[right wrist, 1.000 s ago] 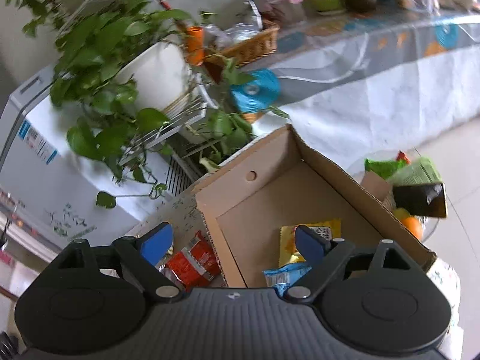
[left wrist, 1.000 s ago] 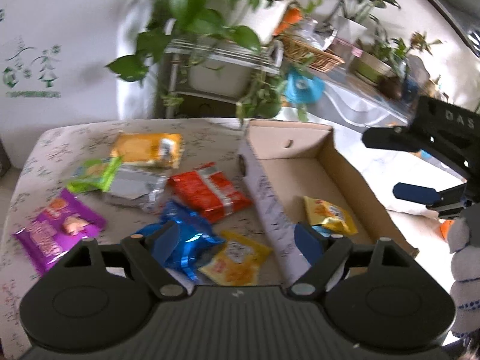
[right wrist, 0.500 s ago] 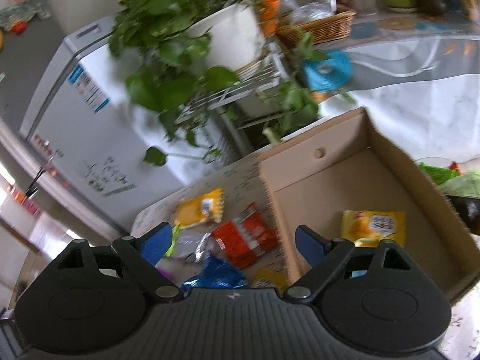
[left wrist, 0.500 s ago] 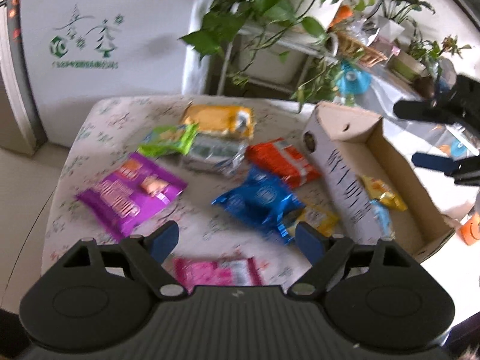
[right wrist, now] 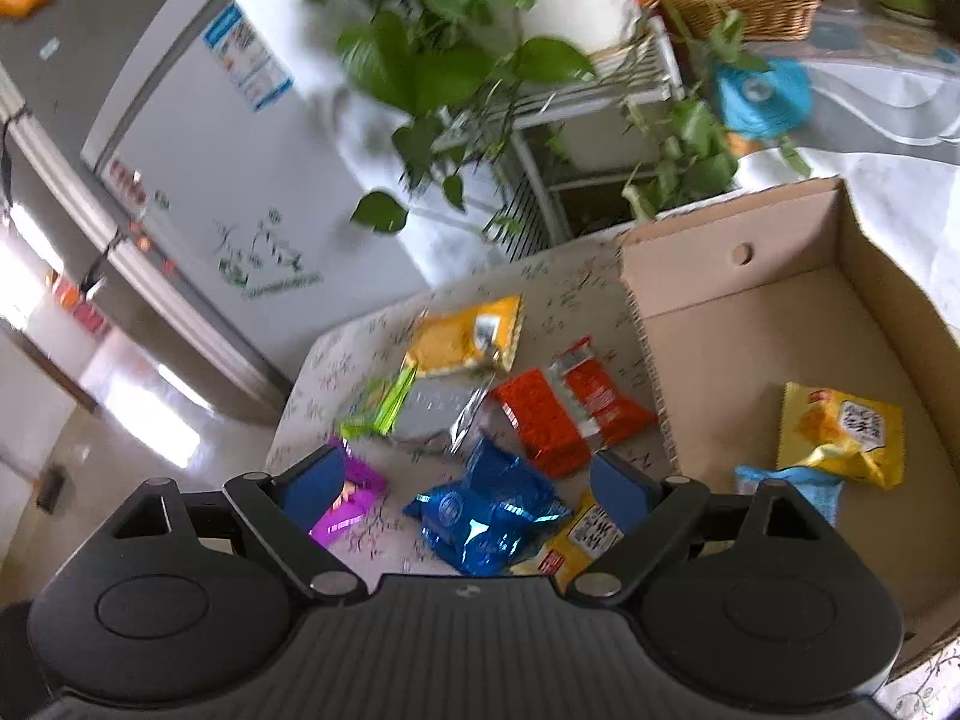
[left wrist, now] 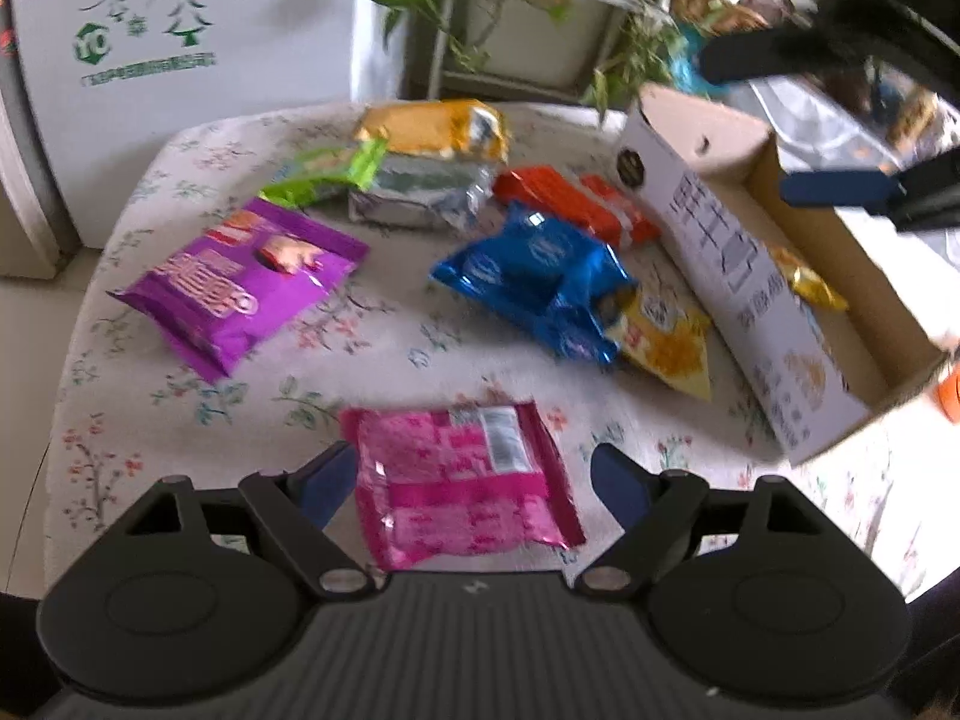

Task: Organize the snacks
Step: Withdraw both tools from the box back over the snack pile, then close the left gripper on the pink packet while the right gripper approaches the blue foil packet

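Note:
A pink snack packet (left wrist: 456, 480) lies flat on the flowered tablecloth (left wrist: 384, 354), and my left gripper (left wrist: 471, 474) hangs open just above it, one finger on each side, pads apart from it. Farther back lie a purple packet (left wrist: 240, 282), a blue packet (left wrist: 534, 276), a small yellow packet (left wrist: 666, 342), a red packet (left wrist: 576, 210), and silver, green and gold ones. The cardboard box (left wrist: 750, 276) stands at the right. My right gripper (right wrist: 468, 477) is open and empty above the blue packet (right wrist: 492, 516). Inside the box (right wrist: 750, 360) lie a yellow packet (right wrist: 840, 432) and a light blue one (right wrist: 786, 480).
A white fridge (right wrist: 198, 180) stands behind the table at the left. A plant rack with trailing leaves (right wrist: 456, 66) is close behind the table and box. A wicker basket (right wrist: 750, 9) sits on a covered counter beyond. The table's left edge (left wrist: 66, 360) drops to the floor.
My left gripper swung from the box to the table's left and sank; the pink packet came between its fingers. My right gripper turned from over the box toward the packets on the table.

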Demonstrator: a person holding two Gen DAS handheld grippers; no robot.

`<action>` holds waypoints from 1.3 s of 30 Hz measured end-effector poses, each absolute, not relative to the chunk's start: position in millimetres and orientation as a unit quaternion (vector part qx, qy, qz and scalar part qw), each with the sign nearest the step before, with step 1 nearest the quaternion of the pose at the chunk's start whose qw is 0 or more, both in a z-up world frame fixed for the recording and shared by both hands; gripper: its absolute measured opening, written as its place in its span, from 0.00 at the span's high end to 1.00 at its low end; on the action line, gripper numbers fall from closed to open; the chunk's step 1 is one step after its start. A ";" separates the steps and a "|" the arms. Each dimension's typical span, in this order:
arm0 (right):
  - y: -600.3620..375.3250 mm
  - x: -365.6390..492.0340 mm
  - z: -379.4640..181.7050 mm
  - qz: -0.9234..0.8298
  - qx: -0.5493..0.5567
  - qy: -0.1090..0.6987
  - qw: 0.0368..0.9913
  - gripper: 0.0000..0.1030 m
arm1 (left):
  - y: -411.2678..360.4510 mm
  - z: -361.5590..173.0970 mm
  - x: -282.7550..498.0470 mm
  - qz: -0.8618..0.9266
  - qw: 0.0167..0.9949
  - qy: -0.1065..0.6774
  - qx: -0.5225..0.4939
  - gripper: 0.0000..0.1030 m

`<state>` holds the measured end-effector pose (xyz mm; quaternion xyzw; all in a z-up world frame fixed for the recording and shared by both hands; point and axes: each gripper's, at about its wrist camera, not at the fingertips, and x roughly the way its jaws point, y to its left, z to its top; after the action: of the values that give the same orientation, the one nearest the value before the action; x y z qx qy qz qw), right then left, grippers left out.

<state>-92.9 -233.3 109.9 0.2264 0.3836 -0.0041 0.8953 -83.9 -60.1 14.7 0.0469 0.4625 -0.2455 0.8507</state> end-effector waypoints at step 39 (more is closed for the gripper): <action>-177.6 -41.9 44.5 0.051 0.134 0.469 0.871 0.10 | -8.7 2.2 -58.9 -0.205 0.873 0.443 -0.003 0.20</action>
<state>-41.9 -177.6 44.5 0.1345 0.4690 0.0509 0.8714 -58.9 -8.8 2.2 -0.0028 0.4429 -0.2045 0.8729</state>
